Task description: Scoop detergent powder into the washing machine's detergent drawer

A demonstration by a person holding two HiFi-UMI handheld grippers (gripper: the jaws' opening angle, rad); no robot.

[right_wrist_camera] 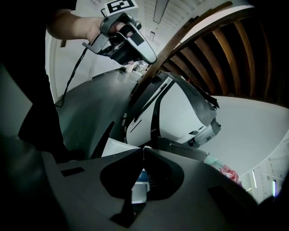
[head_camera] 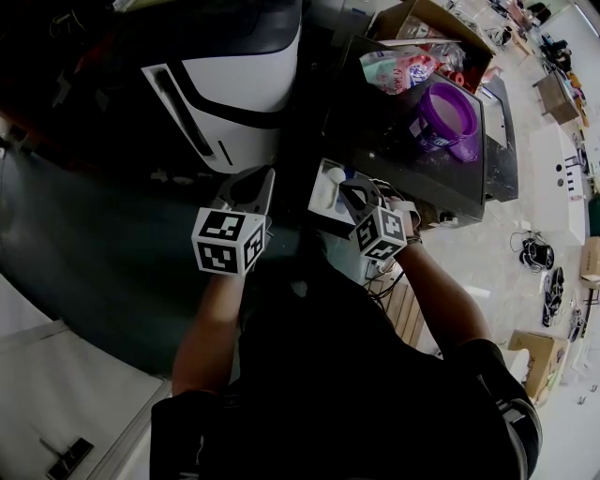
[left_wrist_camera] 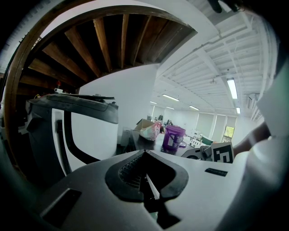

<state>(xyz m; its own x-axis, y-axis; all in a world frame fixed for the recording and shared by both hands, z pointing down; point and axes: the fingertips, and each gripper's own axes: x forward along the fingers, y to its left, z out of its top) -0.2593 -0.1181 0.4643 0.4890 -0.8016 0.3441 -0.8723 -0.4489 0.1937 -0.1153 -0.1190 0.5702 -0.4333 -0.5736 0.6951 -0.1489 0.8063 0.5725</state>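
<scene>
The white and black washing machine (head_camera: 234, 84) stands at the top left of the head view. My left gripper (head_camera: 261, 178) hangs just below it, jaws shut with nothing between them (left_wrist_camera: 144, 151). My right gripper (head_camera: 345, 192) is beside it, over the white detergent drawer (head_camera: 323, 192), also shut and empty (right_wrist_camera: 143, 148). Through the right jaws' gap a white and blue part of the drawer (right_wrist_camera: 140, 187) shows. A purple tub (head_camera: 448, 117) and a pink and green detergent bag (head_camera: 398, 70) sit on the dark table (head_camera: 375, 159), to the right of both grippers.
An open cardboard box (head_camera: 441, 23) stands behind the bag. In the right gripper view a hand holds the left gripper (right_wrist_camera: 124, 38) high above the machine (right_wrist_camera: 180, 108). More boxes and cables lie on the floor at the right (head_camera: 539, 253).
</scene>
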